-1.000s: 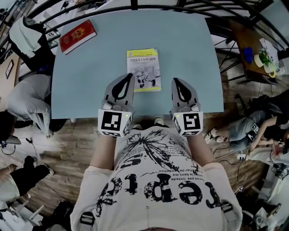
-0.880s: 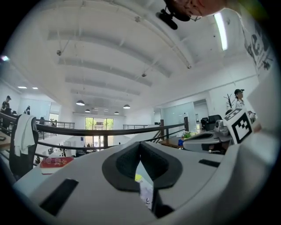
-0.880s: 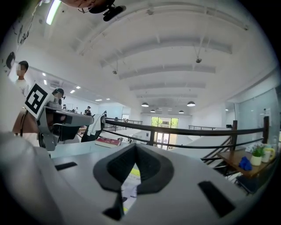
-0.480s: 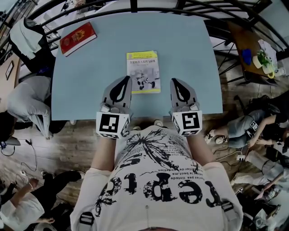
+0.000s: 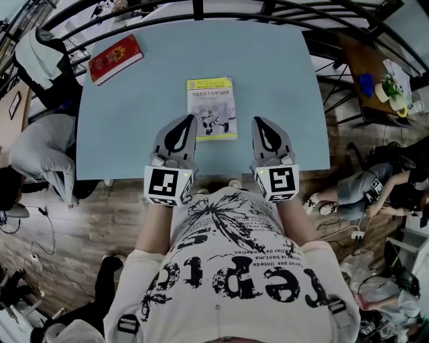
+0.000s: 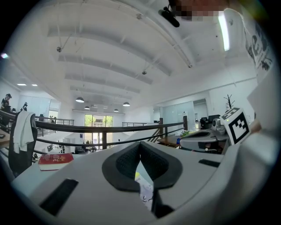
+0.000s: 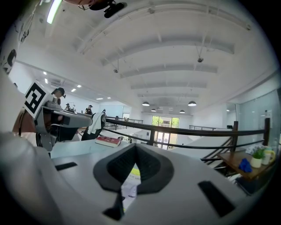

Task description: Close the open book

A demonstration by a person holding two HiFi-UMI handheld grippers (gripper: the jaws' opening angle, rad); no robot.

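Observation:
A thin book [image 5: 212,107] with a yellow-and-white cover lies flat and closed in the middle of the pale blue table [image 5: 127,127]. My left gripper [image 5: 190,120] rests near the table's front edge, its tip just left of the book's near corner. My right gripper [image 5: 257,122] sits a little right of the book. Both are shut with nothing between the pads. In the left gripper view the jaws [image 6: 139,147] meet, and a strip of the book [image 6: 145,192] shows below them. The right gripper view shows its closed jaws [image 7: 135,148] with the book [image 7: 127,186] beneath.
A red book [image 5: 115,57] lies closed at the table's far left corner. A dark railing [image 5: 201,12] runs behind the table. A wooden side table [image 5: 375,74] with a plant and a blue object stands at the right. People sit on the floor at both sides.
Neither gripper has moved, and the book lies where it was. Only people on the floor at the lower left have shifted.

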